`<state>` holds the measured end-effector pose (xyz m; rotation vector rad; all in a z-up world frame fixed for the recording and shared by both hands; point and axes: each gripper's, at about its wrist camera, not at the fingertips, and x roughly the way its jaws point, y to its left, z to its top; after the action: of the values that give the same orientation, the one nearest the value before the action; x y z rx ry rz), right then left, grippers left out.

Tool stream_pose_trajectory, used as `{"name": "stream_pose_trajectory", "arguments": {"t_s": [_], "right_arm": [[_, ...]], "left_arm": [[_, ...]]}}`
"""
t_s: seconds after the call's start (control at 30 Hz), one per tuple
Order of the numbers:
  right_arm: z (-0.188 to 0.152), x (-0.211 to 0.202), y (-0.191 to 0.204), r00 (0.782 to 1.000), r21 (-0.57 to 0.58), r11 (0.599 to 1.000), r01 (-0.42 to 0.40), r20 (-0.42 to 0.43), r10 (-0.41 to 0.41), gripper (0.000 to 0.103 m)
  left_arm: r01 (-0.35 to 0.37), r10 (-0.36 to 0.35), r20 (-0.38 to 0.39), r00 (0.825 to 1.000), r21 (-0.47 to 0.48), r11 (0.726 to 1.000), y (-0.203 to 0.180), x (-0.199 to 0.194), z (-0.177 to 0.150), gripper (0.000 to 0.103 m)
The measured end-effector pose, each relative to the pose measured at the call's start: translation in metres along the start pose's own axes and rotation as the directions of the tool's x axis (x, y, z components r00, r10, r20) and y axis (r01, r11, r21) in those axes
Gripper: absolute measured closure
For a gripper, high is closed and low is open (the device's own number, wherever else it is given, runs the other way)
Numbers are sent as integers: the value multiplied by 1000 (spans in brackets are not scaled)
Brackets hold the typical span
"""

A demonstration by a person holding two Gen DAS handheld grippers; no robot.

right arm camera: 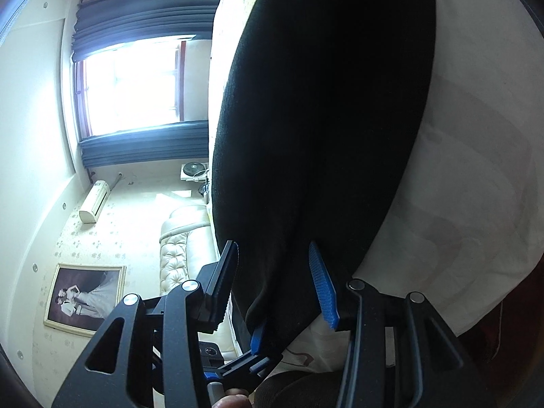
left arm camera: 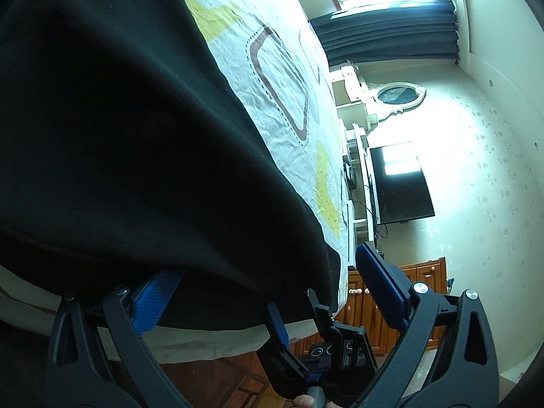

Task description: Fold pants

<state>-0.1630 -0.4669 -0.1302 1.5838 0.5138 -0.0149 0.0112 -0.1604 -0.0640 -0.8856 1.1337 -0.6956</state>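
Black pants (left arm camera: 136, 136) lie on a bed with a white patterned sheet (left arm camera: 278, 78) and fill most of the left wrist view. My left gripper (left arm camera: 272, 261) stands open at the bed's edge. The pants' corner lies between its blue pads, and cloth drapes over the left pad (left arm camera: 156, 299). In the right wrist view the pants (right arm camera: 323, 102) stretch away over the sheet (right arm camera: 476, 136). My right gripper (right arm camera: 272, 244) has its jaws partly apart with a bunched fold of the pants between them. A sliver of sheet shows beside the left pad (right arm camera: 224, 282).
Beyond the bed stand a dark television (left arm camera: 401, 183), an oval mirror (left arm camera: 397, 95) and a wooden cabinet (left arm camera: 425, 272). The right wrist view shows a bright window (right arm camera: 136, 81), a padded cream headboard (right arm camera: 183, 238) and a framed photo (right arm camera: 85, 295). A fingertip (left arm camera: 306, 401) shows at the bottom.
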Motion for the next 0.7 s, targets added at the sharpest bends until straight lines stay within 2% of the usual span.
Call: {"name": "stream_pose_trajectory", "arguments": {"t_s": [0.13, 0.17, 0.2, 0.23, 0.27, 0.3, 0.43, 0.53, 0.63, 0.7], "right_arm": [[-2, 0, -3, 1000, -7, 1000, -5, 9, 5, 59], [-1, 1, -4, 1000, -6, 1000, -5, 11, 5, 59], [-2, 0, -6, 1000, -6, 1000, -5, 13, 5, 59], [-5, -1, -6, 1000, -10, 1000, -6, 17, 6, 58], [-8, 0, -5, 1000, -18, 1000, -9, 23, 10, 54], [-9, -1, -3, 999, -26, 999, -18, 28, 19, 50], [-12, 2, 2, 999, -60, 998, 2, 39, 1, 49], [-9, 2, 2, 999, -73, 997, 7, 38, -4, 50], [-4, 4, 5, 999, -80, 996, 23, 33, -21, 67], [-1, 5, 3, 999, -79, 996, 40, 26, -38, 85]], "left_arm": [[5, -6, 19, 1000, 19, 1000, -3, -7, 1, 6], [-5, 5, 16, 1000, 23, 1000, -1, -7, 1, 15], [-24, 24, 9, 1000, 29, 999, 0, -6, 2, 30], [-43, 44, -7, 999, 33, 998, -2, -2, 1, 36], [-60, 61, -23, 998, 34, 998, 0, 0, 1, 49], [-68, 69, -45, 997, 31, 997, 3, 2, 2, 57], [-53, 52, -83, 995, -15, 998, 10, 5, 2, 66], [-17, 13, -92, 996, -45, 999, 9, 4, 4, 68], [-8, 4, -93, 996, -41, 999, 9, 3, 7, 74], [-8, 3, -96, 995, -54, 999, 11, 3, 6, 78]]}}
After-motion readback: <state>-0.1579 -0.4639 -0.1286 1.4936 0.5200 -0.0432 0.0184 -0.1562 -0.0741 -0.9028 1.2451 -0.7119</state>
